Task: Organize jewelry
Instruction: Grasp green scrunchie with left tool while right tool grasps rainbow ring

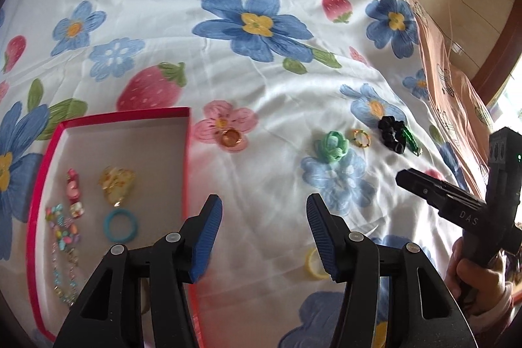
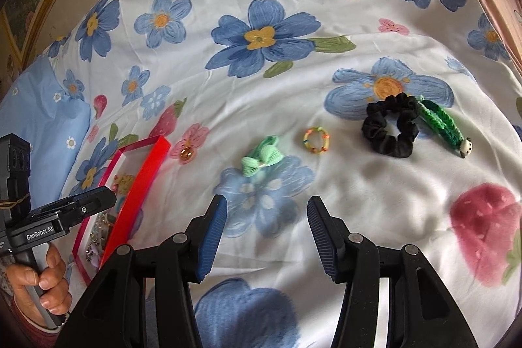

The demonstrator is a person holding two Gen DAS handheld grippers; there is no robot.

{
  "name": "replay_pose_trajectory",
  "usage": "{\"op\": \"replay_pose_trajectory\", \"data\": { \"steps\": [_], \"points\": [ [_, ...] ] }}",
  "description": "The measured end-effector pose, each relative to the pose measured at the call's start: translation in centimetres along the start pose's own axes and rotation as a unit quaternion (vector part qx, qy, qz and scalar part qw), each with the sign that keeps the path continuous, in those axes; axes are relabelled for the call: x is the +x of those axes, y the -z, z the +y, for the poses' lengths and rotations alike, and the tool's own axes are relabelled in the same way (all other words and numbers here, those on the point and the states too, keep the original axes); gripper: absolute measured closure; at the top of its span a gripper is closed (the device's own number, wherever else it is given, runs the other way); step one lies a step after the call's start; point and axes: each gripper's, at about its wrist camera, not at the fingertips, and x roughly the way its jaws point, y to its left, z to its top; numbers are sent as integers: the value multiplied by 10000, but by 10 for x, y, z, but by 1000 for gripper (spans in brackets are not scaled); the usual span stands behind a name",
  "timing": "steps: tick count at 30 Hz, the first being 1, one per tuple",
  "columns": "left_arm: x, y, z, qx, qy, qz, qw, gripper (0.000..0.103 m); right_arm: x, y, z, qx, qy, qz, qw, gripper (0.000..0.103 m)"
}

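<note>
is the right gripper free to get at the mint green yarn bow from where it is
Probably yes: the right gripper is open and empty, and the mint green bow lies alone on bare bedspread just ahead of it.

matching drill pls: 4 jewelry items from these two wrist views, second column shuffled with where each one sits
Items
1. turquoise ring
2. black scrunchie
3. amber ring
4. yellow ring

Places
A. on a printed pink flower, just outside the red box
B. on the sheet, partly hidden behind a finger of the left gripper
C. inside the red box
D. touching the green knitted clip

Pairs: 1-C, 2-D, 3-A, 4-B
</note>
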Motion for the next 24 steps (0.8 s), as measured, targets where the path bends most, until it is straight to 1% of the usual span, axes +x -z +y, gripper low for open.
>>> {"op": "replay_pose_trajectory", "data": {
  "steps": [2, 6, 7, 8, 10, 12, 14, 18, 21, 22, 23, 24],
  "points": [
    [13, -5, -9, 125, 164, 28, 9998, 48, 4, -5, -7, 20, 25, 1, 10000, 51],
    [47, -14, -21, 268, 270, 254, 9990, 47, 16, -18, -20, 50, 77, 57, 9999, 51],
    [56, -17, -24, 286, 282, 310, 9987, 47, 21, -21, -23, 57, 87, 75, 9999, 53],
    [63, -20, -26, 291, 279, 327, 9987, 47, 24, -24, -25, 53, 112, 91, 9999, 58],
    [77, -27, -34, 309, 285, 348, 9985, 47, 32, -29, -29, 45, 154, 128, 9998, 63],
    [92, -35, -40, 339, 305, 342, 9984, 47, 41, -34, -34, 42, 217, 175, 9996, 65],
    [110, -43, -47, 384, 303, 380, 9981, 47, 49, -38, -38, 54, 279, 214, 9994, 72],
    [137, -52, -58, 428, 315, 450, 9976, 47, 61, -44, -46, 129, 331, 250, 9991, 76],
    [155, -57, -64, 455, 315, 505, 9972, 49, 70, -46, -51, 169, 336, 301, 9988, 80],
    [160, -57, -65, 470, 320, 540, 9969, 50, 73, -46, -52, 176, 345, 324, 9987, 83],
    [166, -58, -66, 493, 301, 559, 9968, 51, 76, -46, -53, 188, 346, 350, 9986, 86],
    [169, -58, -67, 517, 284, 570, 9966, 56, 78, -45, -54, 200, 346, 374, 9985, 89]
  ]
}}
